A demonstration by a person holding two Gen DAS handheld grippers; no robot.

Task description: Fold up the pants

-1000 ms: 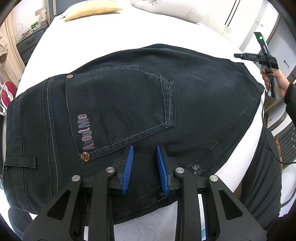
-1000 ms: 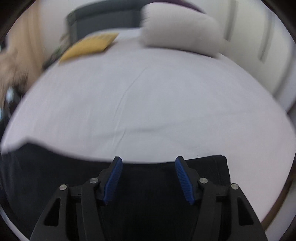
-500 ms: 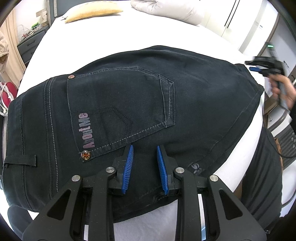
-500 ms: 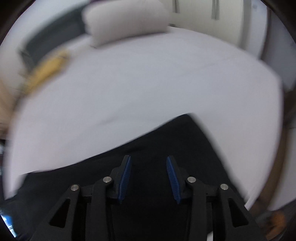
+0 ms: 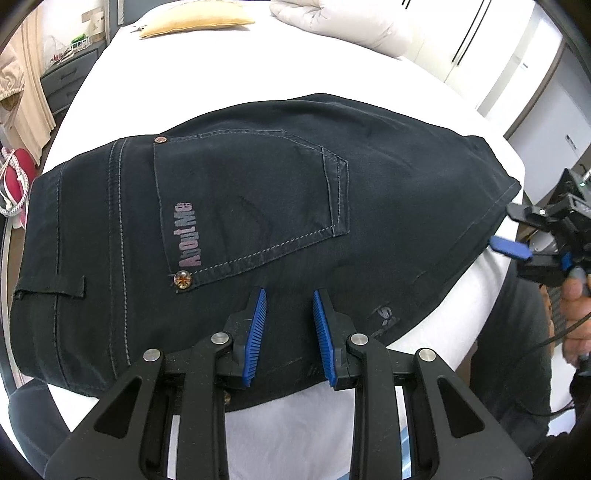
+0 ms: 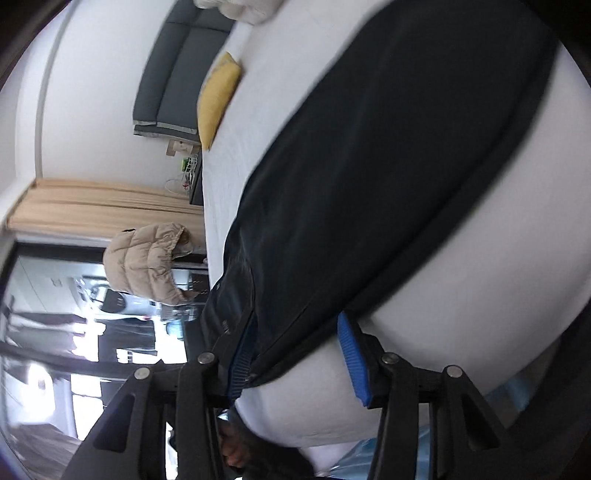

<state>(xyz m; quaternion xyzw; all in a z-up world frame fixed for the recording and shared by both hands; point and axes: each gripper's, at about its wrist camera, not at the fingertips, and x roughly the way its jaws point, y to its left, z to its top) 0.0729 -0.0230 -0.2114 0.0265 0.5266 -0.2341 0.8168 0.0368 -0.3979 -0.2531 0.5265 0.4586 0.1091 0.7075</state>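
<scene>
Free room and obstacles on the bed

The near half of the bed (image 5: 258,70) is covered by the dark pants (image 5: 258,192), folded flat and reaching almost to the near edge and the right-hand edge. Beyond the pants a wide band of bare sheet is left open. At the far end, room is taken by a yellow pillow (image 5: 195,18) and a white duvet (image 5: 340,22). To the left of the bed, passage is narrowed by a grey dresser (image 5: 62,81) and a beige curtain (image 5: 22,92). A narrow strip of bare sheet is left free at the near right corner.
</scene>
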